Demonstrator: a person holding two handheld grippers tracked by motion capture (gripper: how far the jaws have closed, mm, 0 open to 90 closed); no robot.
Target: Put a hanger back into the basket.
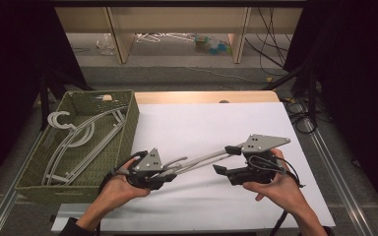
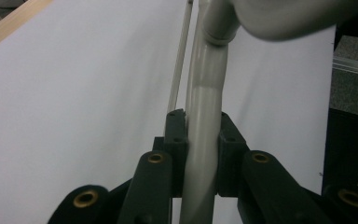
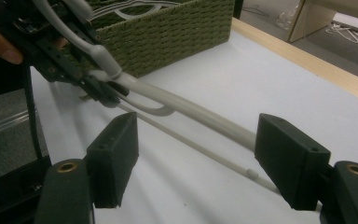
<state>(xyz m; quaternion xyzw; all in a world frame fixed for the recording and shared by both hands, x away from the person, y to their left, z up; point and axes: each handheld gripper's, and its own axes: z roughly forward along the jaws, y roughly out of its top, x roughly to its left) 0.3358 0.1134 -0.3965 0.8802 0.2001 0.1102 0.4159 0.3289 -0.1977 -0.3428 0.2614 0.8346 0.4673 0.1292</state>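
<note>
Grey plastic is what the hanger (image 1: 204, 159) is made of, and it is hanging in the air above the white sheet (image 1: 211, 123) covering the table, spanning the gap between the two tongs. The left gripper (image 2: 199, 140) is clenching the hanger's thick arm close to the neck; in the left gripper view the arm is running straight up between the two black jaws, which are pressing on it from both sides. The right gripper (image 3: 198, 158) is standing released, its jaws spread wide to either side of the far arm; in the right gripper view the thick arm and the thin lower rod (image 3: 200, 149) are passing between the pads without touching either one.

The step in hand is judged to be a second grasp on the free end. To do it well, the operator should be centring the thick arm between the right pads before closing, keeping the thin rod out of the bite, and holding the left grip steady so the hanger is not twisting.

Further out, the green woven basket (image 1: 128, 115) is sitting at the table's left edge, just beside the left gripper, with more grey hangers (image 1: 78, 142) lying inside it.
</note>
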